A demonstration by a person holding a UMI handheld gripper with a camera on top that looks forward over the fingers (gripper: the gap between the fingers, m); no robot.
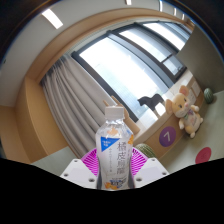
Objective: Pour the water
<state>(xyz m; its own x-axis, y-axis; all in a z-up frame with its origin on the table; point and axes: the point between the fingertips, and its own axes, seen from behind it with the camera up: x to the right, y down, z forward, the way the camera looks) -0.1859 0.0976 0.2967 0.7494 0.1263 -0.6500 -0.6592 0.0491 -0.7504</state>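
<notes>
Between the pink pads (97,165), the gripper (117,170) squeezes a water bottle (115,150), upright.
Its cap looks still on, so pouring has not begun; next it needs a cup and a tilt. Beyond sits a toy bunny (186,110), then curtains (75,90).

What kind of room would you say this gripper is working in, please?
Probably an indoor office or lab-like demo room: large panelled windows with a long grey curtain, ceiling strip lights, and a beige plush toy. The gripper holds a clear labelled plastic bottle.
</notes>
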